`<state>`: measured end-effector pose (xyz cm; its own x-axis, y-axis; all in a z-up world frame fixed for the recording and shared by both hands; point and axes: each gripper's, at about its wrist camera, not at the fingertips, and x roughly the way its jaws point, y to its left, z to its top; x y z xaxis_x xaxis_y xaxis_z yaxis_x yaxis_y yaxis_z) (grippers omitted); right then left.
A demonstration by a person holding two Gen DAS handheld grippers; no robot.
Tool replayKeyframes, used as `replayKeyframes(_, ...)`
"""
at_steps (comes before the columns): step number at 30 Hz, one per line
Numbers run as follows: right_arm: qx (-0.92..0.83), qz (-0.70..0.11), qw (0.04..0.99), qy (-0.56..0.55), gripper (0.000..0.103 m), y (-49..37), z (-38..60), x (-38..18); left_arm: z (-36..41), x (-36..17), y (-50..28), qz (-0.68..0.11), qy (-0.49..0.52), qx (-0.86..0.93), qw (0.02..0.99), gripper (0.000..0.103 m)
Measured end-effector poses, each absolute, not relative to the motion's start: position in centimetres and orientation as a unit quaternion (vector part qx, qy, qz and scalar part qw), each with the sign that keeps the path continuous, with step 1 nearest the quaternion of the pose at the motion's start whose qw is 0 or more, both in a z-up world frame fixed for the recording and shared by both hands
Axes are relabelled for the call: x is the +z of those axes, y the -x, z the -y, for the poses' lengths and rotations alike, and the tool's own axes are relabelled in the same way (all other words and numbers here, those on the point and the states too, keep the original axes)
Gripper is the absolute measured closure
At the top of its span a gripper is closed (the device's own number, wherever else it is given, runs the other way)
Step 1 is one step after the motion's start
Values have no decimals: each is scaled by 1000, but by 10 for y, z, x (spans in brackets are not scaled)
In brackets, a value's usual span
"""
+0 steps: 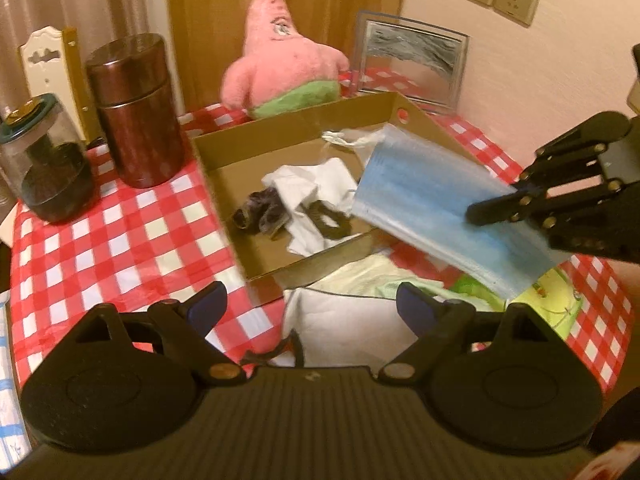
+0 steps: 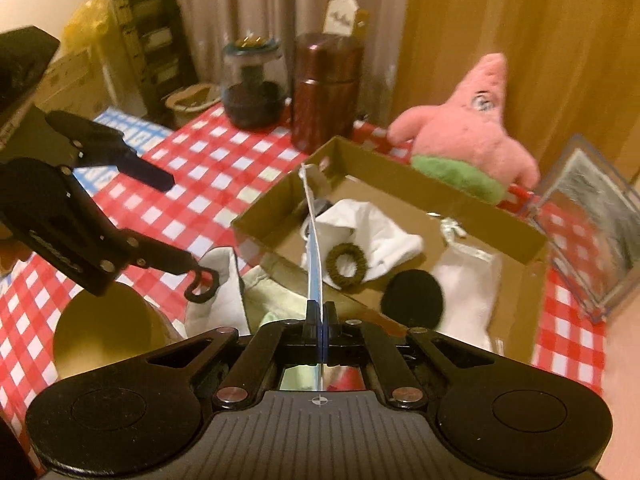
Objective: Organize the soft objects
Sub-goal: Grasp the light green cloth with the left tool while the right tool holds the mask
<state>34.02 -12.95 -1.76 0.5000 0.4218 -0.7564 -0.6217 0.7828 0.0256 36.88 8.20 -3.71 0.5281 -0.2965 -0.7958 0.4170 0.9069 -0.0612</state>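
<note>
A blue face mask (image 1: 424,196) hangs over the near right corner of an open cardboard box (image 1: 296,126), with my right gripper (image 1: 494,206) shut on its edge. From the right wrist the mask (image 2: 313,236) shows edge-on, running up from the closed right gripper (image 2: 320,312). In the box (image 2: 400,168) lie a white cloth (image 2: 372,232), a brown hair tie (image 2: 346,266), a black round puff (image 2: 412,300) and a white pouch (image 2: 468,288). My left gripper (image 1: 312,308) stands open and empty over a white cloth (image 1: 344,324) in front of the box. A pink star plush (image 1: 280,60) stands behind the box.
On the red-checked tablecloth (image 1: 120,240), a brown canister (image 1: 136,112) and a glass jar (image 1: 48,168) stand left of the box. A framed mirror (image 1: 412,60) leans on the wall at the back right. Pale green and yellow cloths (image 1: 556,296) lie by the box's front.
</note>
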Motion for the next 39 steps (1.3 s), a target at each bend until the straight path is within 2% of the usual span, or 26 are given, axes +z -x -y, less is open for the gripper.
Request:
replayKeyframes(7, 271, -384, 878, 95, 103, -323, 166, 3, -46, -37, -379, -465, -104, -273, 836, 14)
replayKeyframes(11, 253, -380, 886, 82, 103, -317, 186, 7, -21, -45, -388, -495, -116, -308, 804, 20)
replayKeyframes(16, 240, -381, 890, 70, 103, -313, 203, 9, 6, -60, -403, -538, -121, -317, 771, 21)
replayKeyframes(24, 230, -380, 894, 52, 103, -311, 223, 7, 28, -82, -420, -583, -124, -291, 749, 32)
replayKeyframes(27, 227, -380, 895, 49, 103, -311, 228, 6, 32, -89, -423, -594, -123, -285, 742, 38)
replayKeyframes(29, 226, -379, 896, 46, 103, -310, 230, 5, 34, -91, -425, -597, -118, -284, 741, 45)
replayKeyframes(31, 227, -380, 896, 43, 103, -310, 233, 5, 36, -92, -425, -598, -118, -282, 741, 57)
replayKeyframes(35, 226, -380, 896, 39, 103, -310, 235, 3, 38, -94, -424, -600, -126, -278, 739, 67)
replayKeyframes(38, 226, -380, 896, 36, 103, -309, 236, 3, 38, -94, -422, -597, -124, -275, 743, 91)
replayKeyframes(39, 225, -380, 897, 35, 103, -308, 237, 3, 37, -93, -421, -595, -122, -274, 746, 94)
